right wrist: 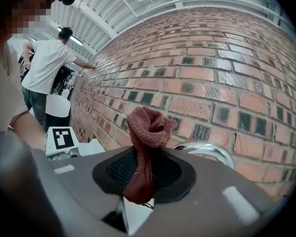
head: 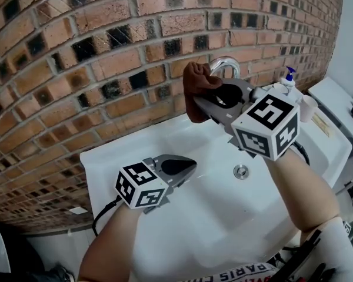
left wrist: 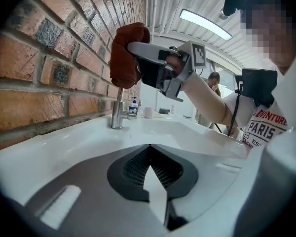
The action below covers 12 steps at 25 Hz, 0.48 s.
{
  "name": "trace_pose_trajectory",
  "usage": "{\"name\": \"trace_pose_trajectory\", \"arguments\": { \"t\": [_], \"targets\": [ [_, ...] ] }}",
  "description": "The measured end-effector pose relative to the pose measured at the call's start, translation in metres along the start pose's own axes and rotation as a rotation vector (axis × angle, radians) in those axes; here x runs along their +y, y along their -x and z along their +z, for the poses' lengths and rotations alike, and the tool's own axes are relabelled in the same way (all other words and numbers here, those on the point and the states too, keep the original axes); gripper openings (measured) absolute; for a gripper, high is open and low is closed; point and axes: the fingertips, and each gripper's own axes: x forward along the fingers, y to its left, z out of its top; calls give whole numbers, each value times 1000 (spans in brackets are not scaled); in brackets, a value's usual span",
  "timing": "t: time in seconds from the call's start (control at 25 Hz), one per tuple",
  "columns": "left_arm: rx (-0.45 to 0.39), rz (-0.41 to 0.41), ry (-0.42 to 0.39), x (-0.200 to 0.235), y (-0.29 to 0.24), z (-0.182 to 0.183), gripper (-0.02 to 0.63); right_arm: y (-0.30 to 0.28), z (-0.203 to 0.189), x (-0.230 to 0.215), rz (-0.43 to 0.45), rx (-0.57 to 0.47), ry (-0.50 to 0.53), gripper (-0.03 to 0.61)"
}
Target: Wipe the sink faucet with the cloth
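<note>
My right gripper (head: 199, 101) is shut on a rust-brown cloth (head: 198, 82), which bunches up above its tips. It holds the cloth raised just left of the chrome faucet's (head: 226, 67) curved spout; I cannot tell whether they touch. In the right gripper view the cloth (right wrist: 147, 127) stands between the jaws, with the faucet arch (right wrist: 214, 152) just right of it. My left gripper (head: 190, 165) hovers low over the white sink (head: 182, 234), shut, with nothing in it. From the left gripper view the faucet's base (left wrist: 117, 115) stands on the sink's back ledge, below the cloth (left wrist: 124, 56).
A brick wall (head: 76, 51) rises right behind the sink. A soap dispenser (head: 288, 78) with a blue pump and a white cup (head: 307, 107) stand right of the faucet. The drain (head: 241, 171) lies in the basin. A person (right wrist: 44, 68) stands far off.
</note>
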Motion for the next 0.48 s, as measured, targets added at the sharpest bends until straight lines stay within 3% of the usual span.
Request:
{"name": "trace_pose_trajectory", "arguments": {
  "t": [0.2,0.48],
  "targets": [
    [1,-1,-1,-1,0,1,0,-6,3,-13,-20,-7,-44,89],
    [0,-2,0,0,0,0,0,-10,1,-16,-44,18,-16,89]
  ]
}}
